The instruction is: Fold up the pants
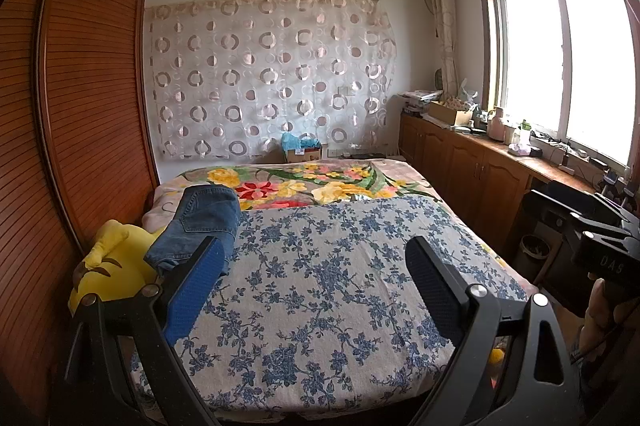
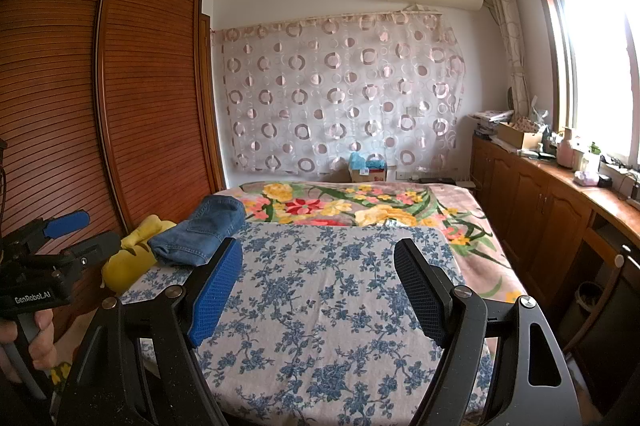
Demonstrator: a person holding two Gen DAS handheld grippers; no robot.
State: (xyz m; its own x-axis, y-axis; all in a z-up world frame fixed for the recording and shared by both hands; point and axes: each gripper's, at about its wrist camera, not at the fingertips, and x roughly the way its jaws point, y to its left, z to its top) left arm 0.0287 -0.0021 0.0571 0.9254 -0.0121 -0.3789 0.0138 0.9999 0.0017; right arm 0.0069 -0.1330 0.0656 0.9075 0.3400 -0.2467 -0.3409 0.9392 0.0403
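Folded blue jeans (image 1: 202, 226) lie at the left edge of the bed, on the blue-flowered white sheet (image 1: 320, 286). In the right wrist view the jeans (image 2: 204, 232) rest beside a yellow plush toy. My left gripper (image 1: 316, 258) hovers over the sheet with its jaws wide and nothing between them; its left finger (image 1: 196, 290) stands just in front of the jeans. My right gripper (image 2: 318, 262) is open too, over bare sheet (image 2: 332, 306), to the right of the jeans. Each hand-held gripper shows at the edge of the other's view.
A yellow plush toy (image 1: 108, 266) sits against the slatted wooden wardrobe (image 1: 80, 105) left of the bed. A bright flowered blanket (image 1: 304, 185) covers the far half. Low wooden cabinets (image 1: 472, 165) with clutter run under the window on the right. A bin (image 1: 534, 250) stands by the bed.
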